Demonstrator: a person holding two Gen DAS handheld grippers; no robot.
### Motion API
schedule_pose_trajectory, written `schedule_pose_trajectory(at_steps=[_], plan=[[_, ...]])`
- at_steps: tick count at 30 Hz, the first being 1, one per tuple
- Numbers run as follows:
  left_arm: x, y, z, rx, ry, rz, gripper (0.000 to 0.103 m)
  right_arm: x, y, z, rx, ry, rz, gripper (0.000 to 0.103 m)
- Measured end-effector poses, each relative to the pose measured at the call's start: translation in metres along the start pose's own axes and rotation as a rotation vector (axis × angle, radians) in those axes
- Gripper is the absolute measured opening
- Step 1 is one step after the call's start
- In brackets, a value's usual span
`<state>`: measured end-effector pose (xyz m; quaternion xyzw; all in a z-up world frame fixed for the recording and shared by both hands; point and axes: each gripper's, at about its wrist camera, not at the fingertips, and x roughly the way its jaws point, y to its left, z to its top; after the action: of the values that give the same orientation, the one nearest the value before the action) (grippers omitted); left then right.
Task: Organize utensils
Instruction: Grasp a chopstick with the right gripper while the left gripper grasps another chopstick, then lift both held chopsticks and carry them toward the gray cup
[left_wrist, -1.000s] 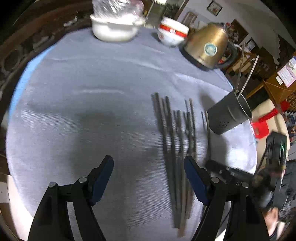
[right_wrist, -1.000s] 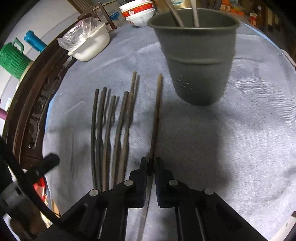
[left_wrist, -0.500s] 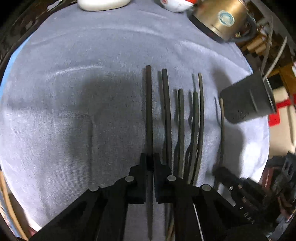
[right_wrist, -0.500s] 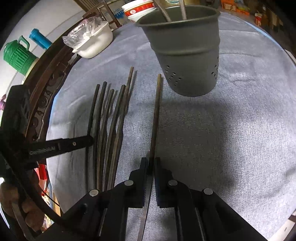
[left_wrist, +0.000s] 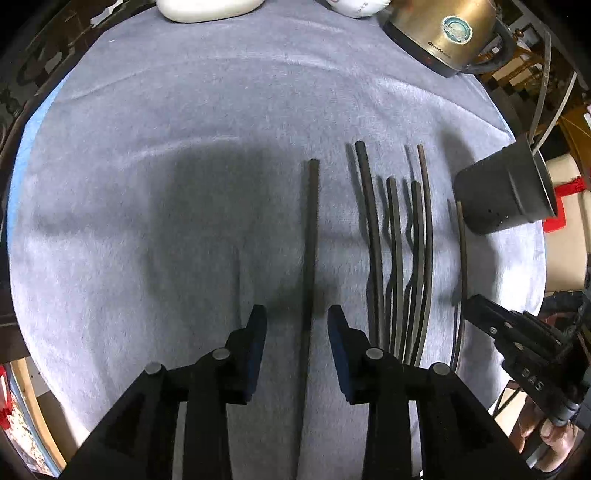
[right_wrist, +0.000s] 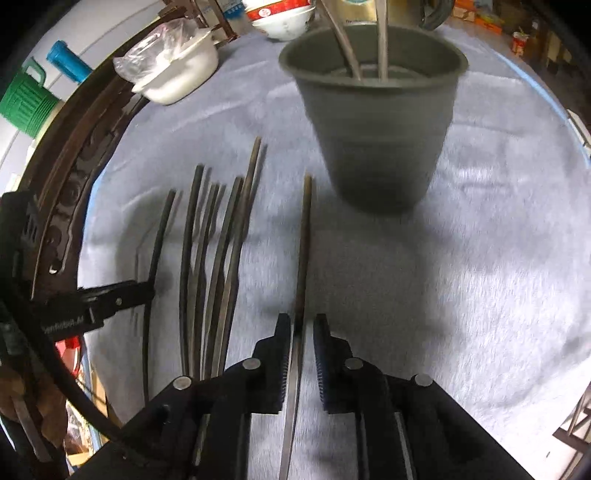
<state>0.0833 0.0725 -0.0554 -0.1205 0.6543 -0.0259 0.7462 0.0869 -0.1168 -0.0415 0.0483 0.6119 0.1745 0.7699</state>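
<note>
Several dark chopsticks (left_wrist: 397, 251) lie side by side on the grey cloth. My left gripper (left_wrist: 297, 325) is open, its jaws on either side of one separate chopstick (left_wrist: 310, 236) that lies on the cloth left of the group. My right gripper (right_wrist: 300, 332) is slightly open around another chopstick (right_wrist: 303, 243), which also shows in the left wrist view (left_wrist: 461, 258). Its jaws no longer press it. The dark grey utensil holder (right_wrist: 380, 122) stands just beyond that chopstick's tip, with two utensils in it. It shows at the right in the left wrist view (left_wrist: 506, 192).
A brass kettle (left_wrist: 447, 33), a red-and-white bowl (right_wrist: 280, 18) and a white bowl with a plastic bag (right_wrist: 173, 70) stand at the far side of the round table. The dark carved table rim (right_wrist: 74, 158) curves along the left. A green jug (right_wrist: 22, 99) is beyond it.
My left gripper opened and let go of its chopstick, now set apart to the left of the group. My right gripper also opened slightly and moved closer to the holder.
</note>
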Motion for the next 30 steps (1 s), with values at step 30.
schedule_pose_trajectory(at_steps=[30], plan=[[-0.031,0.051,0.003,0.035,-0.067,-0.045,0.007,0.003,0.043,0.018,-0.213,0.082,-0.049,0.006]])
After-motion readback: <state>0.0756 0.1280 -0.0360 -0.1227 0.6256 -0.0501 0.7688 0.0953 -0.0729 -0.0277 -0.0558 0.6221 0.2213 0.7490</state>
